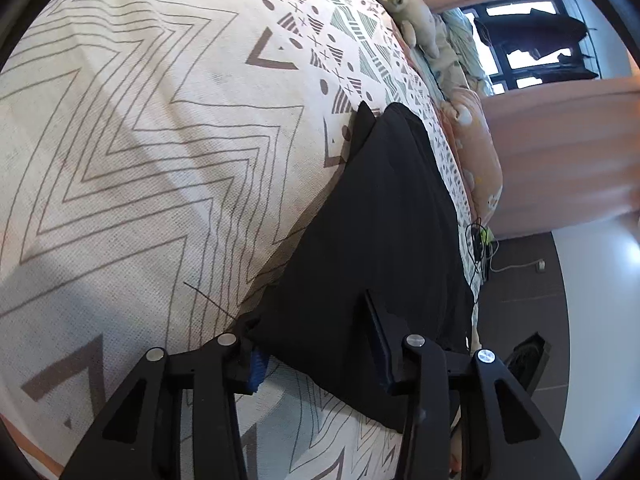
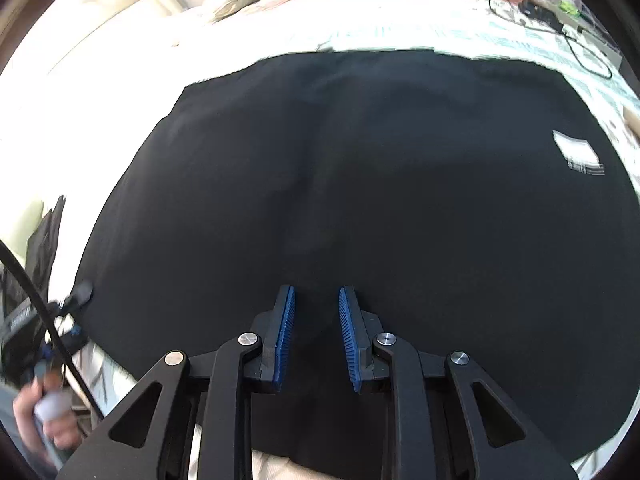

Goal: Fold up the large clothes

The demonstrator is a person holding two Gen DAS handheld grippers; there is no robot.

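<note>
A black garment (image 1: 380, 232) lies spread on a bed with a patterned cover (image 1: 140, 160). In the left wrist view my left gripper (image 1: 316, 320) is open at the garment's near corner, its blue-padded fingers (image 1: 380, 340) set wide on either side of the fabric edge. In the right wrist view the black garment (image 2: 360, 168) fills most of the frame, with a white label (image 2: 578, 154) at its right. My right gripper (image 2: 316, 312) is open just above the cloth, nothing between its blue pads (image 2: 286, 332). The left gripper (image 2: 76, 296) shows at the garment's left corner.
Stuffed toys and pillows (image 1: 476, 152) line the far edge of the bed. Cables and a charger (image 2: 560, 20) lie on the bed's far right. A dark tiled floor (image 1: 520, 272) runs beside the bed. A window (image 1: 532, 40) is beyond.
</note>
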